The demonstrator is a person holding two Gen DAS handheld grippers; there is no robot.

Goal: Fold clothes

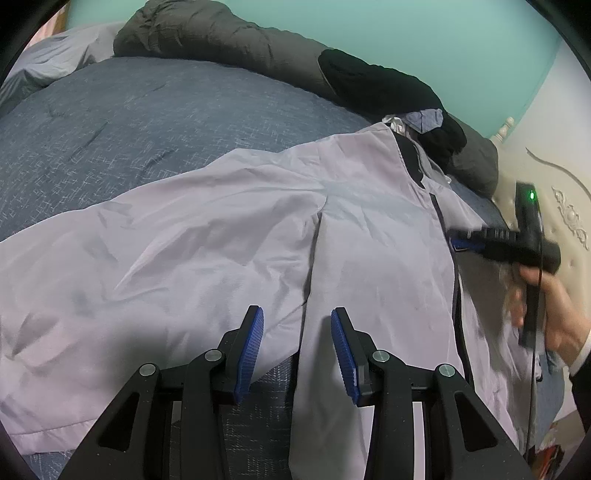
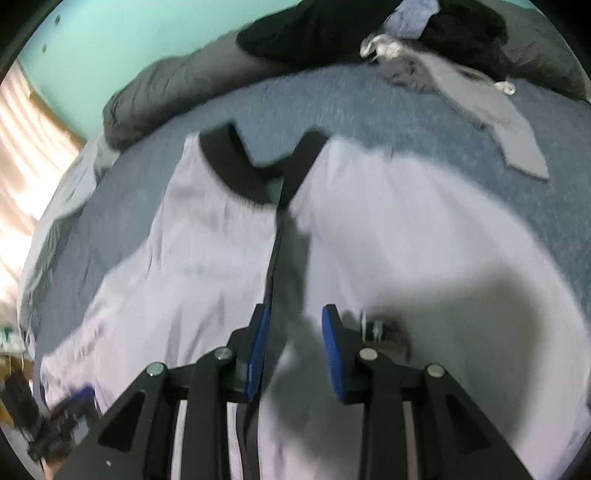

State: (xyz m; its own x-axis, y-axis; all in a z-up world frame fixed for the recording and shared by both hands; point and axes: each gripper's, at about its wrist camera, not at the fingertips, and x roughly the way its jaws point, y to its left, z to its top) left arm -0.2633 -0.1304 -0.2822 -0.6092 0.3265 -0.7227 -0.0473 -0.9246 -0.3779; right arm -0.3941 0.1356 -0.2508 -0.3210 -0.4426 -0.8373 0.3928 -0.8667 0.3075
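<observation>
Pale lilac jacket [image 1: 229,221] w/ black collar [image 2: 236,166] and dark zip line down the front is lying spread flat on a blue-grey bedspread [image 1: 129,110], front side up, sleeve stretching off to the left in the left wrist view. Left gripper [image 1: 297,350] is hovering over the jacket's lower edge near the sleeve seam, blue pads apart, nothing pinched btwn them. Right gripper [image 2: 295,350] is hanging over the zip line, pads parted w/ only a gap over the fabric, not gripping anything; view is motion-blurred. In the left wrist view the right gripper [image 1: 458,242] is sitting at the jacket's right edge, a hand [image 1: 543,306] holding its handle. Dark grey duvet [image 1: 207,33] is bunching along the far side of the bed, w/ a black garment [image 1: 384,88] on it and a grey cloth [image 2: 498,110] lying nearby.
</observation>
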